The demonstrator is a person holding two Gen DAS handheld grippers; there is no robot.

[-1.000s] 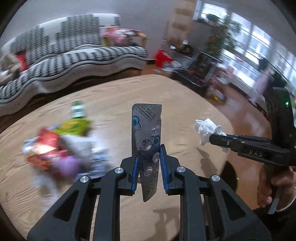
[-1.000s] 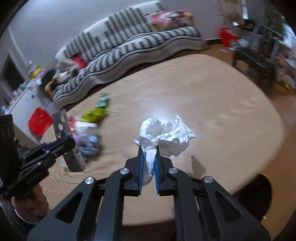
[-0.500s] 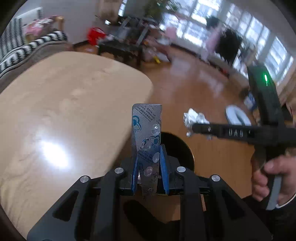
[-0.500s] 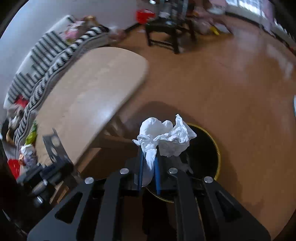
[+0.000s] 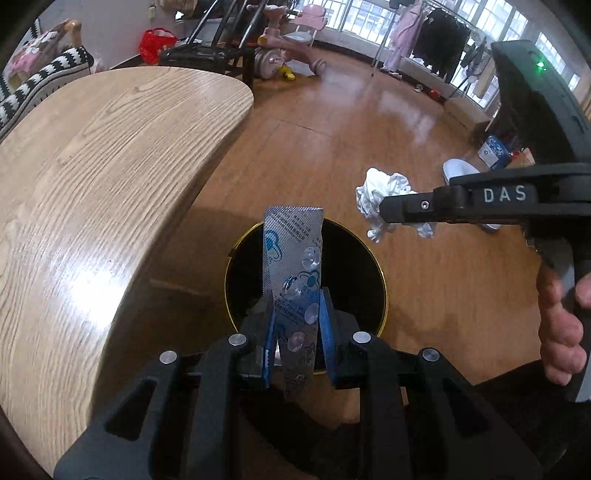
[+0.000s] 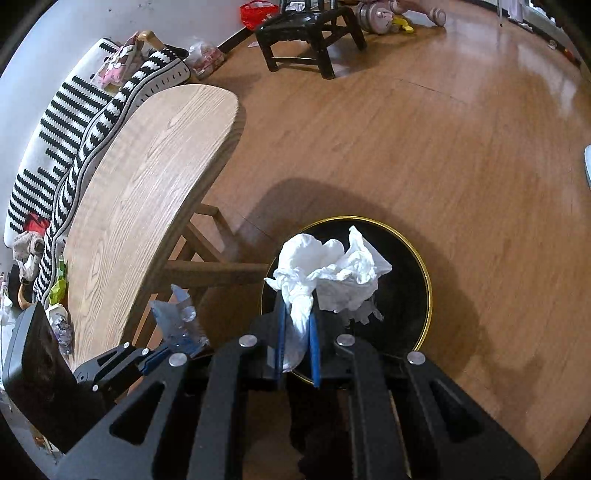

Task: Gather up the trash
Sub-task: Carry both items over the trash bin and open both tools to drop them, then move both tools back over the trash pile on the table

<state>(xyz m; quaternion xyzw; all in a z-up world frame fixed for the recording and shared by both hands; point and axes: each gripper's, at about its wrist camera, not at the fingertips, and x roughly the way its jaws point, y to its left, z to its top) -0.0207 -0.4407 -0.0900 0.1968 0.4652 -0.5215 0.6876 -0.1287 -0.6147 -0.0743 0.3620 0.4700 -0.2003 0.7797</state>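
My left gripper point(image 5: 297, 299) is shut on a silver blister pack point(image 5: 291, 258), which stands upright between the blue pads. It hangs over a black round bin with a gold rim point(image 5: 384, 295) on the floor beside the wooden table point(image 5: 92, 166). My right gripper point(image 6: 297, 314) is shut on a crumpled white tissue point(image 6: 332, 262) just above the same bin point(image 6: 428, 288). In the left wrist view the right gripper point(image 5: 384, 212) comes in from the right with the tissue point(image 5: 380, 188). In the right wrist view the left gripper point(image 6: 162, 354) and blister pack point(image 6: 177, 321) show at lower left.
More wrappers point(image 6: 59, 288) lie at the table's far end. A striped sofa point(image 6: 74, 122) runs behind the table point(image 6: 147, 184). A dark stool point(image 6: 306, 33), a red bag point(image 5: 157, 40), a pink ride-on toy point(image 5: 280, 40) and a white slipper point(image 5: 458, 170) are on the wooden floor.
Both grippers have swung off the tabletop to the right and down, and now hang over the bin on the floor. Each still holds its piece of trash.
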